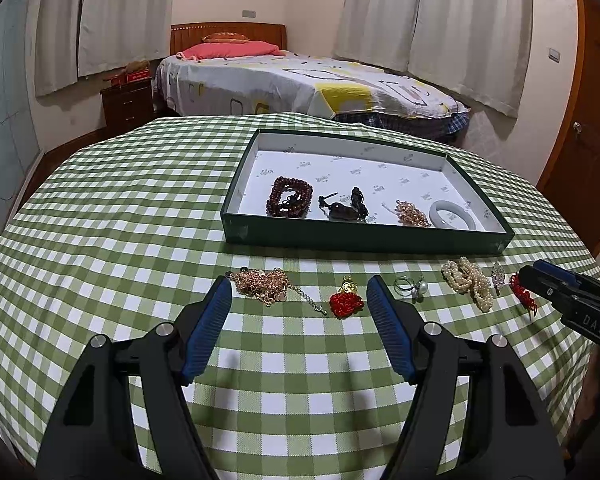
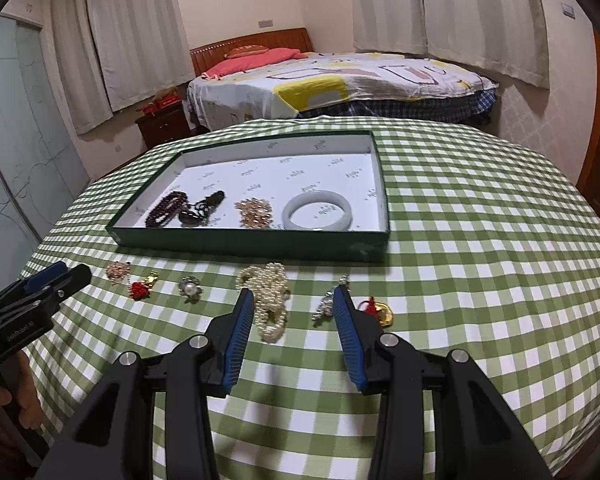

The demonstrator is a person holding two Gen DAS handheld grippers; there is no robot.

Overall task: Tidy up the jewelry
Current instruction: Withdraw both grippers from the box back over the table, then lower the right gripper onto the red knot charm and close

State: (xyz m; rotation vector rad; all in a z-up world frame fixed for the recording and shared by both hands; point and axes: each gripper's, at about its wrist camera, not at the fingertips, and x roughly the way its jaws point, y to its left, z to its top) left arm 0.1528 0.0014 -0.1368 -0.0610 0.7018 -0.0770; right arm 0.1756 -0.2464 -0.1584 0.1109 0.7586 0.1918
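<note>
A dark green tray with a white floor holds a brown bead bracelet, a dark pendant, a gold bead cluster and a white jade bangle. On the cloth in front lie a gold chain, a red knot charm, a pearl ring, a pearl necklace, a silver brooch and a red-and-gold charm. My left gripper is open and empty before the chain and knot. My right gripper is open and empty, around the pearl necklace's near end.
The table wears a green-and-white checked cloth; its edge curves away at left and right. Behind it stand a bed, a wooden nightstand and curtains. A wooden door is at the right.
</note>
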